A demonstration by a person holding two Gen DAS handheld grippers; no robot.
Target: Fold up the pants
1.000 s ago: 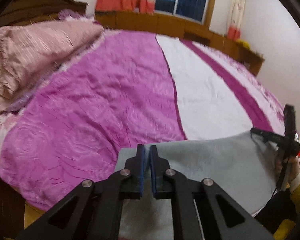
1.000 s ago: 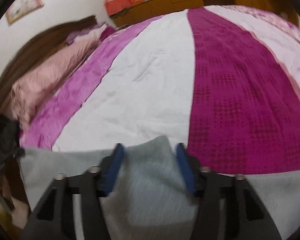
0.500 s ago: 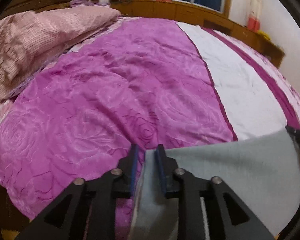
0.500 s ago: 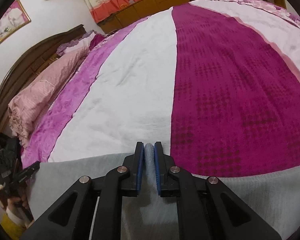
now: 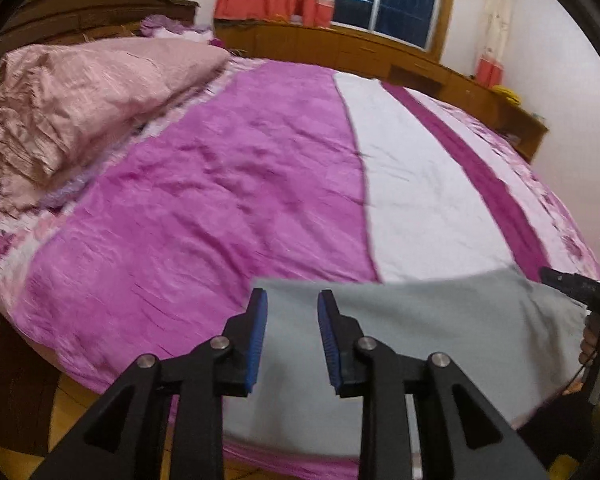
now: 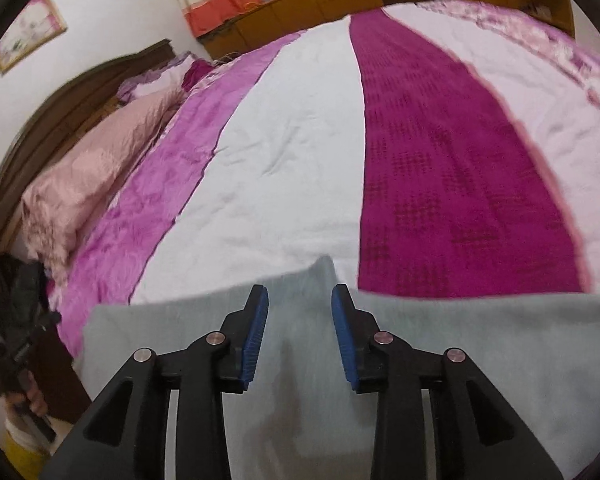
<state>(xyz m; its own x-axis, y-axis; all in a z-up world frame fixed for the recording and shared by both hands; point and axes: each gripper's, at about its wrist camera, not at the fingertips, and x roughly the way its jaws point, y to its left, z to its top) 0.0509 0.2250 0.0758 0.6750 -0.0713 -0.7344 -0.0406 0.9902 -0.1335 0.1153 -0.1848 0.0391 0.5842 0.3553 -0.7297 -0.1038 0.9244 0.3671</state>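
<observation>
The grey pants [image 5: 440, 320] lie flat along the near edge of the bed; they also show in the right wrist view [image 6: 480, 352]. My left gripper [image 5: 292, 312] is open and empty above the pants' left end, near its far corner. My right gripper [image 6: 300, 308] is open and empty above the pants' far edge, where a small peak of cloth [image 6: 322, 270] sticks up between the blue pads. The right gripper also shows at the right edge of the left wrist view [image 5: 576, 284].
The bed [image 5: 228, 200] has a cover in magenta, white and dark purple stripes. A pink pillow [image 5: 80, 100] lies at the head on the left. A wooden headboard [image 5: 92, 8] and a wooden ledge under the window [image 5: 380, 52] border the bed.
Both grippers were shut on the pants' far edge half a second ago. Both have opened and let the cloth go, and it now lies on the bed.
</observation>
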